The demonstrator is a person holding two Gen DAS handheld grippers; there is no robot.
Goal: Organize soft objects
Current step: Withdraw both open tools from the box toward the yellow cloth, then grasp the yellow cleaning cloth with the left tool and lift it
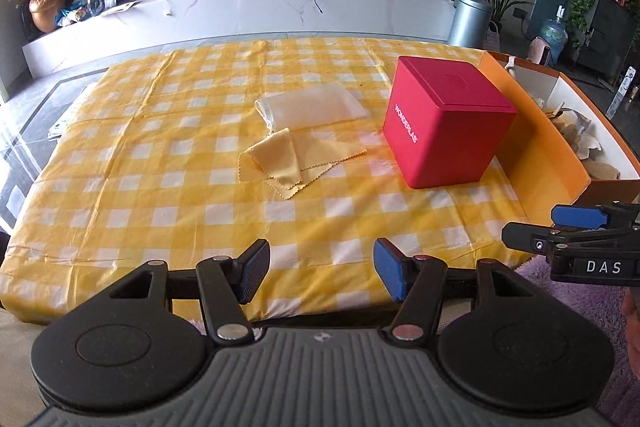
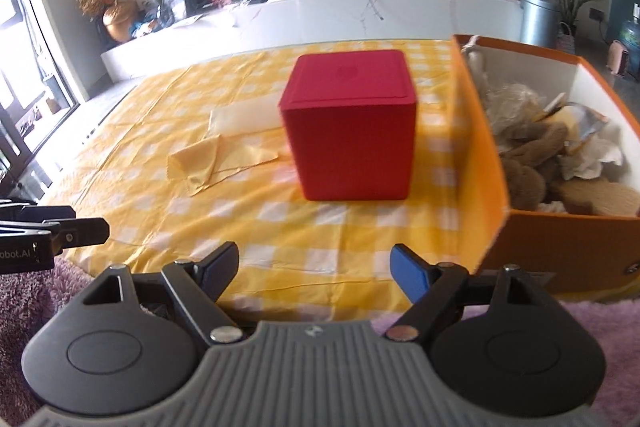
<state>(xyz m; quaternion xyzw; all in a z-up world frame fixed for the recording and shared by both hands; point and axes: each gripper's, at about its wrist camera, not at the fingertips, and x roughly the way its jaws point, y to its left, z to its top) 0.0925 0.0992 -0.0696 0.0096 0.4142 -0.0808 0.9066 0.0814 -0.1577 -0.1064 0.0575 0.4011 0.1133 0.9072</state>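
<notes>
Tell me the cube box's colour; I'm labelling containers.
Red, with pale lettering on one side; the cube box shows best in the left wrist view.

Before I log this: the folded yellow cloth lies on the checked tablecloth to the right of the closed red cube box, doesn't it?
Not quite: the folded yellow cloth lies on the checked tablecloth to the left of the closed red cube box, as both wrist views show.

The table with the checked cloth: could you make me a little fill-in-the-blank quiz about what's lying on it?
1. The closed cube-shaped box is ____ in colour.
2. The crumpled yellow cloth lies on the ____ side of that box in both views.
3. The stuffed toys sit inside an ____ carton.
4. Both claws, left and right, hold ____.

Answers: red; left; orange; nothing
</notes>
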